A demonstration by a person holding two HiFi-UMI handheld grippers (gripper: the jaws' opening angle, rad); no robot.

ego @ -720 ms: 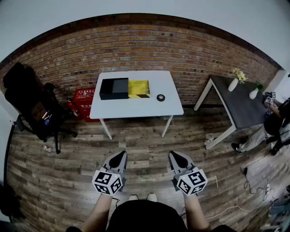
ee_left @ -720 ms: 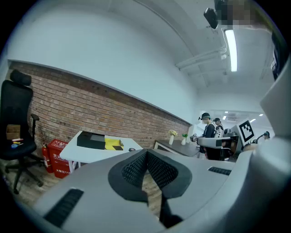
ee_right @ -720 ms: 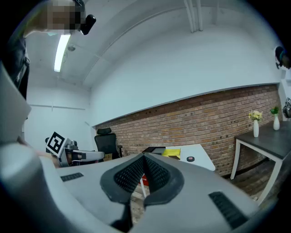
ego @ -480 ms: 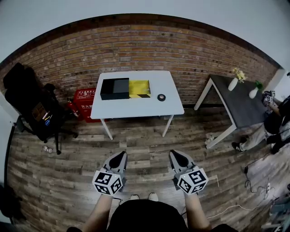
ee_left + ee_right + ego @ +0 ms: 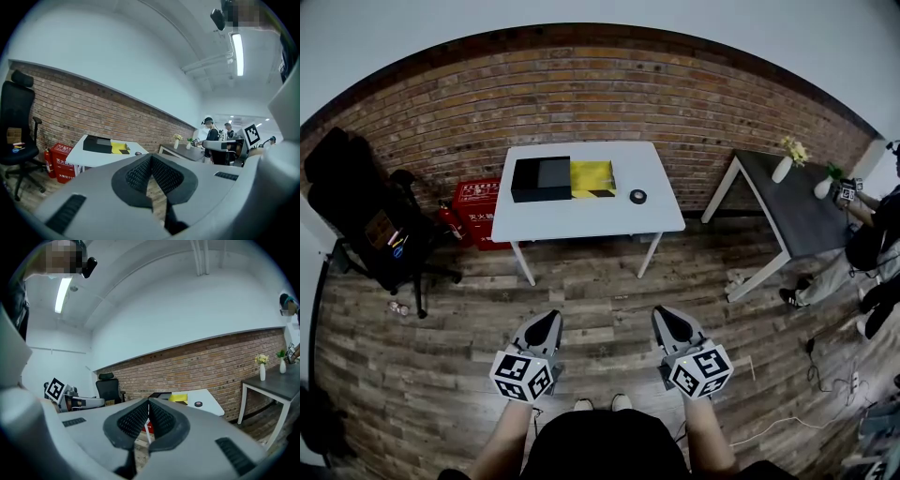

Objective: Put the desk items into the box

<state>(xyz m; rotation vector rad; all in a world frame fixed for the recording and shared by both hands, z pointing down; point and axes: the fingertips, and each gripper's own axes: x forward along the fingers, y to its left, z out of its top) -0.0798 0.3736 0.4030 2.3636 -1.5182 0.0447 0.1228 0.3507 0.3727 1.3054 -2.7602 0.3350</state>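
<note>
The black box (image 5: 541, 179) sits left of centre on the far white table (image 5: 609, 217), and its contents cannot be made out. A flat yellow piece (image 5: 592, 178) touches its right side, and a small black ring (image 5: 637, 196) lies further right on the bare tabletop. The left gripper (image 5: 546, 322) and right gripper (image 5: 664, 315) hover near, over the wood floor, each with jaws pressed together on nothing.

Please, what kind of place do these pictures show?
Probably an office or workroom. A black office chair stands near a brick wall, a white desk stands on a wooden floor, and a fluorescent ceiling lamp hangs overhead.
</note>
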